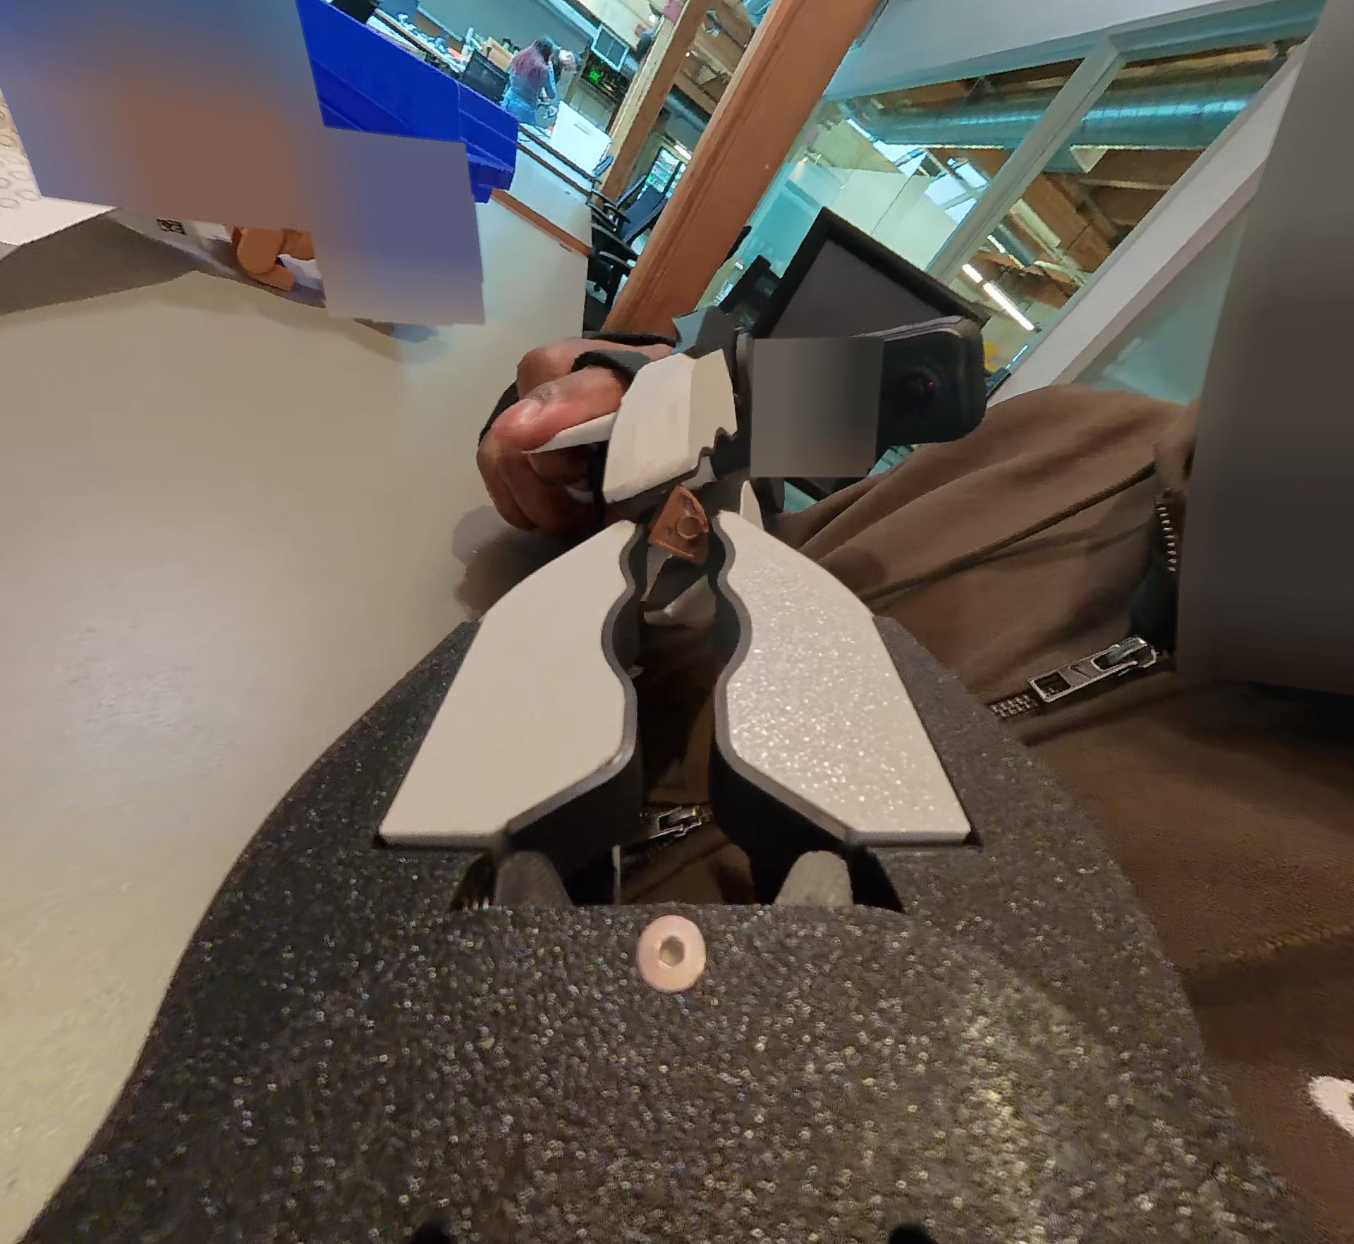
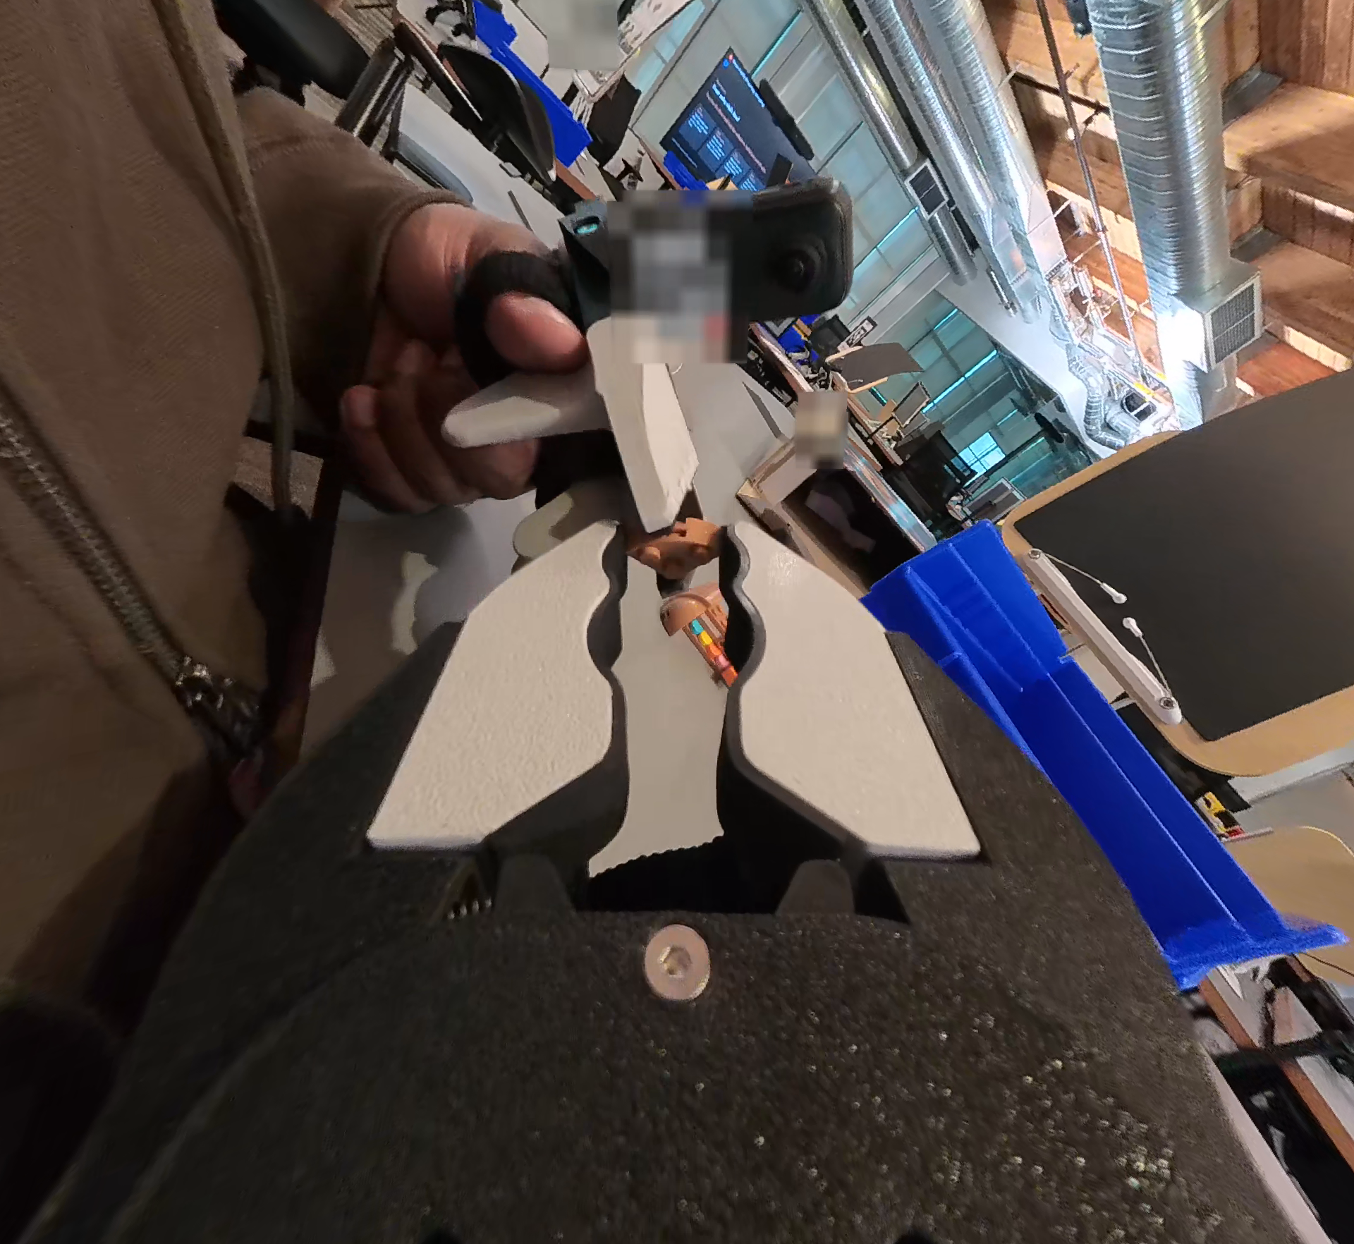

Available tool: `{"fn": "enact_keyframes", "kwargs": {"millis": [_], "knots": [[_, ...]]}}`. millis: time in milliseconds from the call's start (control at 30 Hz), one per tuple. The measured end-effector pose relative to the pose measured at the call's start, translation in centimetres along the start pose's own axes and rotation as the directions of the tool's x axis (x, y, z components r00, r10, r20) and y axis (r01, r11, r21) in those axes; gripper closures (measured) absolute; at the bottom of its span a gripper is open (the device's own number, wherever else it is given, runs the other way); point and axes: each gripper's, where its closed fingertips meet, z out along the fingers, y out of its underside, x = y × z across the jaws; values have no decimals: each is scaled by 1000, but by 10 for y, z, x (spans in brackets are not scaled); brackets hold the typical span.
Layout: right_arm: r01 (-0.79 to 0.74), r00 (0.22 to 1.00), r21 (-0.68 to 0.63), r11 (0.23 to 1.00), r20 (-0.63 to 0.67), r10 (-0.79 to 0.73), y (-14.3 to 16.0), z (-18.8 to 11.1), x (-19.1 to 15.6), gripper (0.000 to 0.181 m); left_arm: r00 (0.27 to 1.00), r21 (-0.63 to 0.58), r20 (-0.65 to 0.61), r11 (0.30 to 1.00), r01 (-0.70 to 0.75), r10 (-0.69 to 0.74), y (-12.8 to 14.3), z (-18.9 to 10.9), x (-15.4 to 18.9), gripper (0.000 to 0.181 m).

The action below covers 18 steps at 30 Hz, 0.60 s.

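We see the left claw (image 1: 678, 538) closed on a small brown toy piece (image 1: 680, 531), pinched only at the extreme fingertips. The right claw (image 2: 674, 549) is closed on a tan toy figure (image 2: 670, 544) in the same manner, with a rounded tan part bearing coloured marks (image 2: 696, 623) hanging between its fingers. In each view the opposite claw meets the same small assembly tip to tip, held above the pale tabletop (image 1: 220, 549). We judge slippage the main risk: the contact area is minimal, so any twist or uneven pull between the two claws could eject the piece. A dropped part could roll towards the blue bin (image 2: 1026, 696) or fall into the brown jacket (image 1: 989, 549) close behind.
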Motion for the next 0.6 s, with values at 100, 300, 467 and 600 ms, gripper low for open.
{"fn": "enact_keyframes", "kwargs": {"millis": [100,300,467,600], "knots": [[7,1000,-23,1000,0,-7,3,1,0,157,999,-12,30,1000,-21,21,1,-1,-3,166],[28,1000,-52,998,8,-28,7,1,-2,157,995,-52,68,997,-63,66,4,-1,-6,166],[56,997,-68,996,49,-53,11,-1,-9,157,996,-101,52,993,-69,74,12,-1,-6,166],[73,994,-84,994,86,-66,15,-2,-14,157,995,-150,54,986,-77,86,18,0,-8,166]]}}
